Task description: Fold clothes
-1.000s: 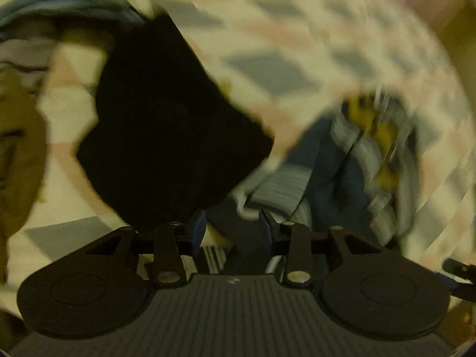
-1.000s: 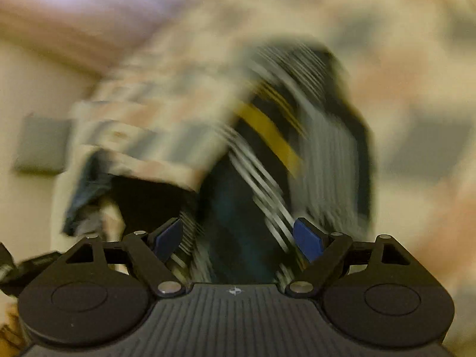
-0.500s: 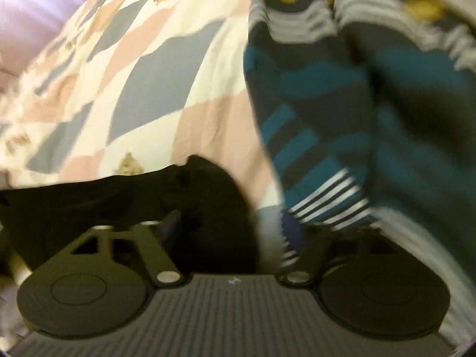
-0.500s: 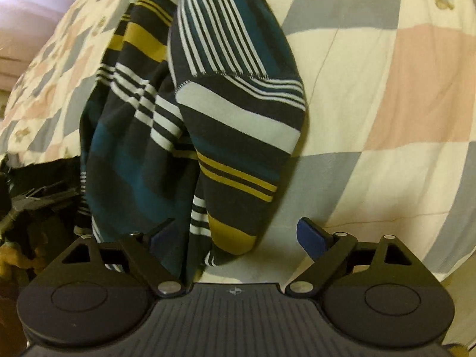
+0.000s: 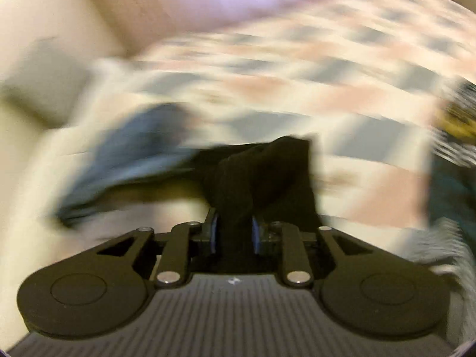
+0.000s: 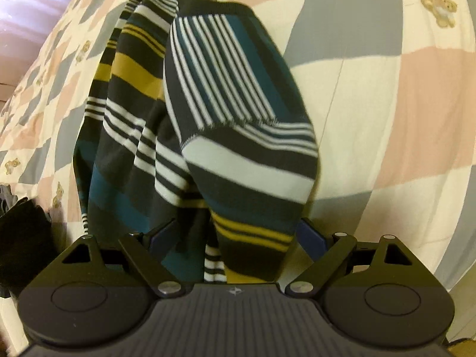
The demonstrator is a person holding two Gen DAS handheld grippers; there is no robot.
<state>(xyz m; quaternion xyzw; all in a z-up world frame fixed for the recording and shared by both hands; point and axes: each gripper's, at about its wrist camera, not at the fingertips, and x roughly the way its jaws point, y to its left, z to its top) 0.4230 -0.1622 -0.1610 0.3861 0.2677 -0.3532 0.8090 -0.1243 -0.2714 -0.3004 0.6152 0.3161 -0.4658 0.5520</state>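
Left gripper (image 5: pixel 233 232) pinching black cloth; right gripper (image 6: pixel 236 236) spread wide over a striped sweater.

On the left, the jaws are closing on a bunched black garment (image 5: pixel 267 172), whose fabric rises from between the blue pads, with a blurred blue garment (image 5: pixel 134 154) lying further left on the checked quilt (image 5: pixel 297 89). On the right, the striped sweater (image 6: pixel 208 125) lies crumpled on the same quilt, in teal, white, mustard and dark bands; its lower end sits between the parted fingers, which stand released to either side of it.
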